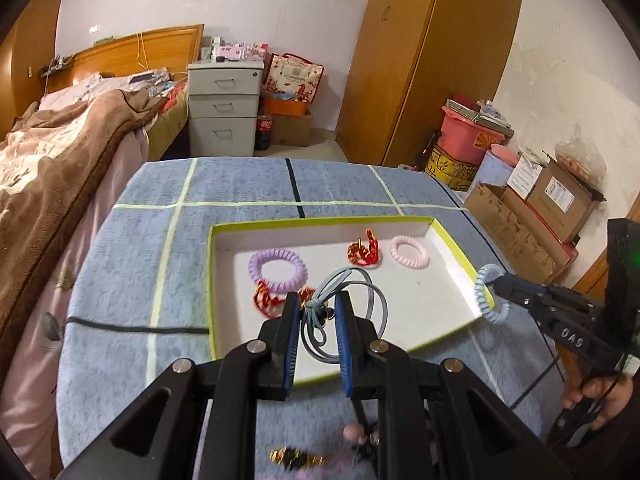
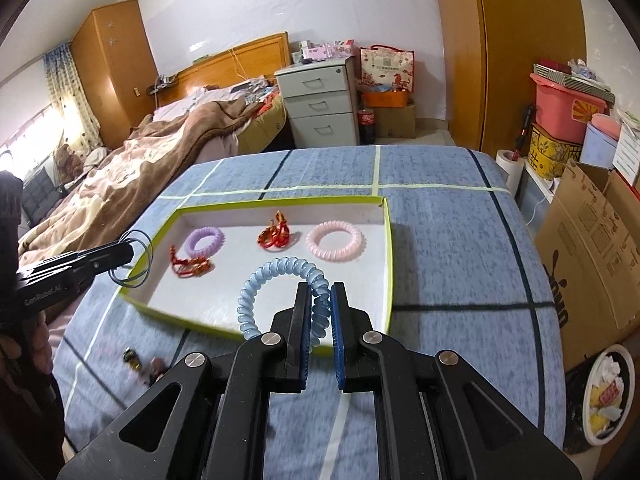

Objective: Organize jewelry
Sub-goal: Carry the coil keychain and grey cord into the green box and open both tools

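- Step in hand, as I judge it: both grippers carry a piece toward the shallow white tray (image 1: 224, 264) with the lime-green rim, which lies on the blue checked cloth (image 1: 132, 280).
- The left gripper (image 1: 316, 308) is clamped on a grey cord loop (image 1: 352, 304) at its knot; the cord coils hang between the blue pads, above the near part of the tray.
- The right gripper (image 2: 320, 300) is closed tight on a pale blue spiral hair tie (image 2: 276, 288), pinching its right side; the ring stands up above the tray's near rim.
- Already in the tray: a lilac spiral tie (image 2: 204, 240) at left, touching a red-and-gold bracelet (image 2: 192, 266) just nearer; another red-and-gold piece (image 2: 276, 236) in the far middle; a pink spiral tie (image 2: 335, 241) at far right.
- Next move, by my guess: lower each piece onto bare white floor, near right for the blue tie, near middle for the cord, then part the tongs.
- The tie looks springy and may bounce; the cord is limp and may snag a pad.
- Small beaded bits (image 2: 140, 362) lie on the cloth near the tray's near left corner, blurred, not yet put away.
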Action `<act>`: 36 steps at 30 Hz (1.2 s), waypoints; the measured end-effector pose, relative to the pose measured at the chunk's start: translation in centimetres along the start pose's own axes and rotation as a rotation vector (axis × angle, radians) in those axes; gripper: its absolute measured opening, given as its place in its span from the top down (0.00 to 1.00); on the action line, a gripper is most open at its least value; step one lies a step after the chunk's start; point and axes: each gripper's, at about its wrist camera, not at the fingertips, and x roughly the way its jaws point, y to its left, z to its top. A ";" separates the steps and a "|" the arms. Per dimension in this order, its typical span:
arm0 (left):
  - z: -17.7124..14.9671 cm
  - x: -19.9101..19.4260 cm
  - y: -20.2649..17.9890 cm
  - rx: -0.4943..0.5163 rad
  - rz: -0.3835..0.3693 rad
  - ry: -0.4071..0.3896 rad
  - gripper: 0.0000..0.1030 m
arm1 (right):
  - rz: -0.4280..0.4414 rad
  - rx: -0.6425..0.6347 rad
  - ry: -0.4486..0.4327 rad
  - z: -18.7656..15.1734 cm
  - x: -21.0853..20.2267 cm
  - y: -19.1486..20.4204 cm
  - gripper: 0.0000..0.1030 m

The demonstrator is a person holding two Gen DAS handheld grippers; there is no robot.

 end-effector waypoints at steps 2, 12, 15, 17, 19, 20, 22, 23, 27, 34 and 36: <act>0.5 1.1 0.0 -0.005 -0.004 0.013 0.82 | 0.000 0.003 0.014 0.4 1.0 -0.1 0.90; 2.5 5.5 -0.4 0.000 -0.027 0.075 0.82 | -0.018 -0.002 0.076 1.5 4.7 -0.8 0.90; 2.8 6.8 -0.6 -0.001 -0.005 0.097 0.82 | -0.029 -0.006 0.091 1.6 5.3 -0.9 0.90; 3.0 7.5 -0.9 0.011 -0.009 0.103 0.82 | -0.045 -0.018 0.100 1.7 5.8 -0.9 0.90; 3.2 8.2 -0.9 0.004 -0.020 0.117 0.82 | -0.059 -0.028 0.111 1.7 6.3 -1.0 0.90; 3.3 8.6 -0.9 0.002 -0.019 0.127 0.82 | -0.052 -0.024 0.119 1.7 6.4 -1.0 0.90; 3.2 8.9 -1.0 0.013 -0.018 0.127 0.82 | -0.046 -0.026 0.123 1.8 6.6 -1.0 0.90; 3.2 9.2 -1.1 0.014 -0.019 0.134 0.82 | -0.050 -0.030 0.126 1.8 6.7 -1.0 0.90; 3.3 10.0 -0.8 0.003 -0.011 0.157 0.82 | -0.071 -0.047 0.132 1.9 7.1 -1.0 0.90; 3.1 10.8 -0.7 0.002 0.002 0.177 0.82 | -0.088 -0.058 0.153 1.8 7.7 -1.0 0.90; 3.0 11.2 -0.8 -0.004 -0.003 0.190 0.82 | -0.089 -0.052 0.161 1.7 7.9 -1.2 0.90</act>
